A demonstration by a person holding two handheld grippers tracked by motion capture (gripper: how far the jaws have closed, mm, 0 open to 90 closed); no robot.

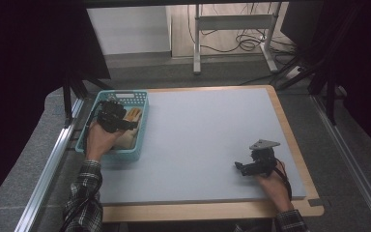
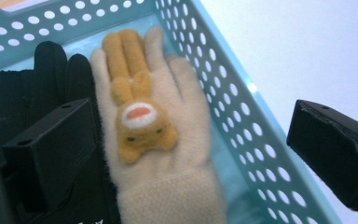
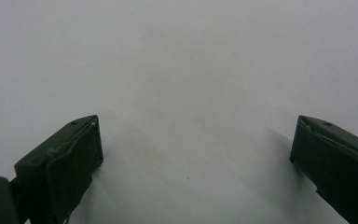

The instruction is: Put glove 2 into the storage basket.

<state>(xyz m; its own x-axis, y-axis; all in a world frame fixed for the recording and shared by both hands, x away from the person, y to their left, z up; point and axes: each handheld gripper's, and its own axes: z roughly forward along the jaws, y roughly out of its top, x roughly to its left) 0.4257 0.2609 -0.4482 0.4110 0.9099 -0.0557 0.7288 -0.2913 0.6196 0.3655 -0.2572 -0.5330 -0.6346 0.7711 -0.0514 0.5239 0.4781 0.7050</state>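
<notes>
Left gripper [image 1: 125, 122] hangs open over a cream glove [image 2: 168, 154] in the teal basket [image 1: 142, 126]

In the left gripper view the jaws stand wide apart and pinch nothing: one is over the black glove [image 2: 51, 70] at the left, the other is outside the basket's perforated wall, above the grey table mat [image 1: 207, 140]. The cream glove lies flat on the basket floor between them, fingers pointing away, with an orange plush animal [image 2: 137, 116] on its back; the black glove lies just beside it. The high view puts the basket at the mat's left edge. The right gripper [image 1: 241, 168] rests low on the mat near the right front corner, well apart from the basket, its jaws spread with only bare mat between them
</notes>
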